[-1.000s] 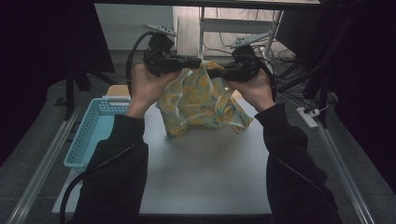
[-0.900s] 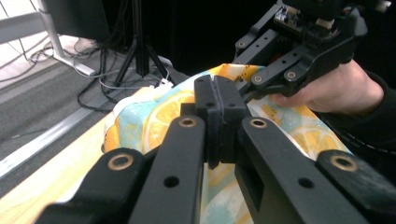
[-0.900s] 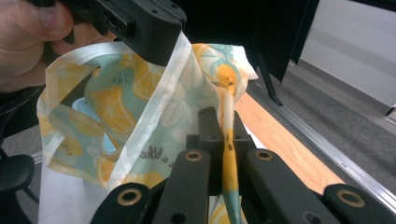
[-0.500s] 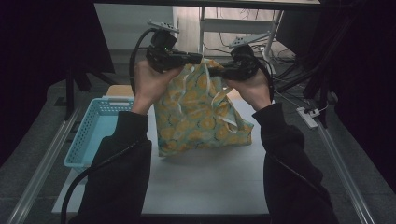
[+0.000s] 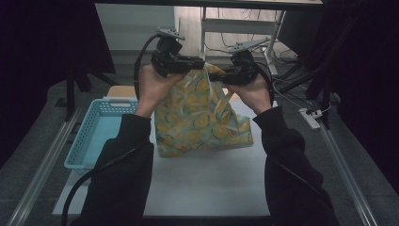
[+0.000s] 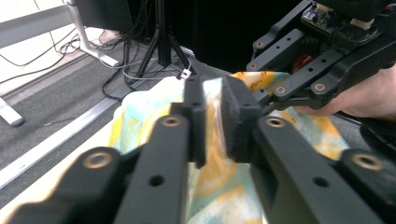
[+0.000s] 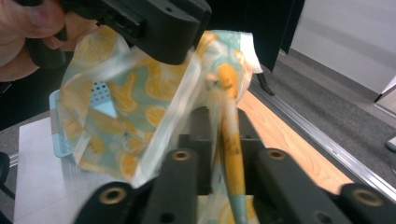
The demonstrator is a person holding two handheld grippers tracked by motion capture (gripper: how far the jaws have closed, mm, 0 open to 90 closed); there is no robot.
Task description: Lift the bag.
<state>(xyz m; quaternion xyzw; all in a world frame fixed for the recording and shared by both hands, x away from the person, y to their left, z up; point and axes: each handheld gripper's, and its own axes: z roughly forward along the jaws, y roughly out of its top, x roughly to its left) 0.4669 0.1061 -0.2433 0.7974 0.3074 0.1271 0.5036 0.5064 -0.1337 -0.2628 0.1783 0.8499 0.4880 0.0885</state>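
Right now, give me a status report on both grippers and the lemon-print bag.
Left gripper and right gripper each at the top edge of the yellow lemon-print plastic bag, jaws just easing open. Bag bottom on white table. Light blue basket left, clear.

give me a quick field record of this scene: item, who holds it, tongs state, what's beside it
item: lemon-print bag, hanging, its bottom on the white mat
left tongs: at the bag's top edge, film between the pads, jaws just eased open a bit
right tongs: at the top edge too, bag film between the jaws, also just eased
beside: blue basket, left of the bag
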